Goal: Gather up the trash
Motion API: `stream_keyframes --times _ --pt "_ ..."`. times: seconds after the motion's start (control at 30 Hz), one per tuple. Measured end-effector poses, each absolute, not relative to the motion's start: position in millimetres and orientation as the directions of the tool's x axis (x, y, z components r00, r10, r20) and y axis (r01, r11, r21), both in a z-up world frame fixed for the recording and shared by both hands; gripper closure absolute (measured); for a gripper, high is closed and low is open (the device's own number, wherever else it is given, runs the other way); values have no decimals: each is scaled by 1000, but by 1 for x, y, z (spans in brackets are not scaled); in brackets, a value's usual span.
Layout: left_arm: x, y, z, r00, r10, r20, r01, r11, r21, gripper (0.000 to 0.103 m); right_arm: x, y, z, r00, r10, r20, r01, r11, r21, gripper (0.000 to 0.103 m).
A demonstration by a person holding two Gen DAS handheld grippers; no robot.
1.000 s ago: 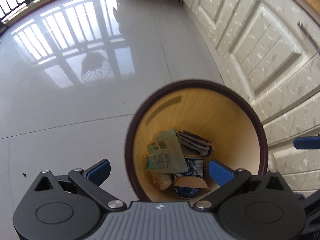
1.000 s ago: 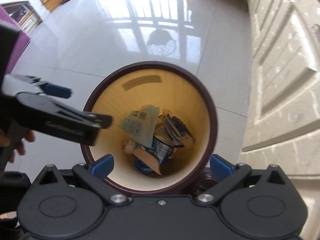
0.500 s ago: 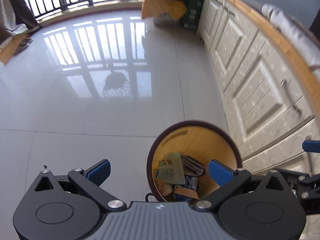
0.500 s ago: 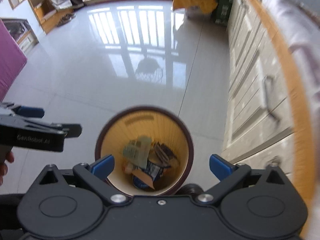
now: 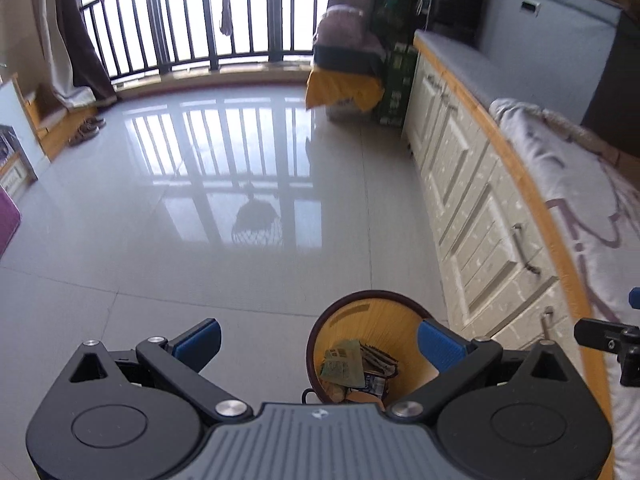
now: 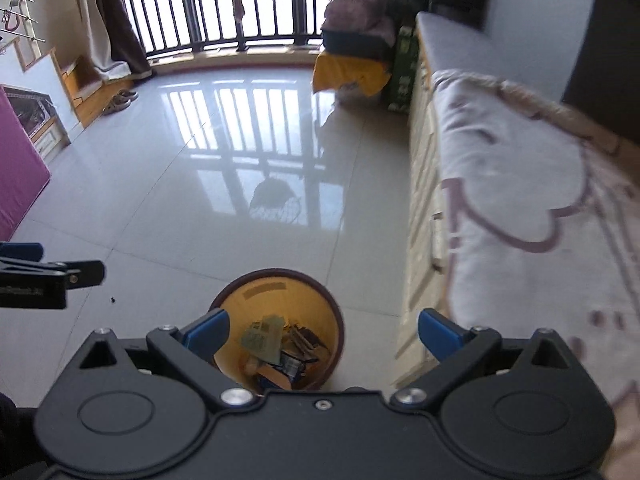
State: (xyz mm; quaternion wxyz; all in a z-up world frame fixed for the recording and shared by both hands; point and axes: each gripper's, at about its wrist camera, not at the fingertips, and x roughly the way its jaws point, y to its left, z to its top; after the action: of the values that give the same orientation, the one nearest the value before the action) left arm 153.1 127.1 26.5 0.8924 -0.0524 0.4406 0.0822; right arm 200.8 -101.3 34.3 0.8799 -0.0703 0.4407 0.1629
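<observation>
Two grippers, both empty, both with jaws spread wide.

Left wrist view: left gripper (image 5: 318,340) hangs above the floor, blue pads apart, nothing between them. Trash bin (image 5: 320,332) sits at lower centre of the frame, dark rim, yellow inside, close beside the cabinet front (image 5: 472,216) on the right. Inside lie the collected scraps — a greenish wrapper (image 5: 343,369) on top, darker packets beside it. Right gripper's tip shows at the right edge, well apart from the bin.

Right wrist view: right gripper (image 6: 322,330) likewise open over the same bin (image 6: 338,320), lower centre. Wrapper (image 6: 262,338) and a blue carton (image 6: 290,366) sit loose in the bottom. Left gripper (image 6: 48,276) enters at mid-left edge.

Handling, judged: the scraps look light, thin and crushable — pinch a free edge or crumpled corner, little force needed; film may slip. The bin seems stiff; its rim would be the place to grip.

Surroundings: glossy tiled floor (image 6: 220,200), no loose trash visible on it except a tiny dark speck (image 6: 113,300) at left. Patterned cloth (image 6: 520,200) covers the counter at right; cabinet handles project near the bin.
</observation>
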Motion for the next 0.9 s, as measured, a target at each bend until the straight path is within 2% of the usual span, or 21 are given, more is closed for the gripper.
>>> stream_keyframes --times 0.43,0.7,0.9 --pt "80 104 65 679 114 -725 -170 985 -5 0 118 -138 84 656 199 -728 -295 956 -4 1" --pt "64 99 64 707 86 -702 -152 988 -33 0 90 -153 76 690 171 -703 -227 974 14 1" --pt "46 95 49 703 101 -704 -148 989 -6 0 73 -158 68 719 162 -676 -205 979 17 1"
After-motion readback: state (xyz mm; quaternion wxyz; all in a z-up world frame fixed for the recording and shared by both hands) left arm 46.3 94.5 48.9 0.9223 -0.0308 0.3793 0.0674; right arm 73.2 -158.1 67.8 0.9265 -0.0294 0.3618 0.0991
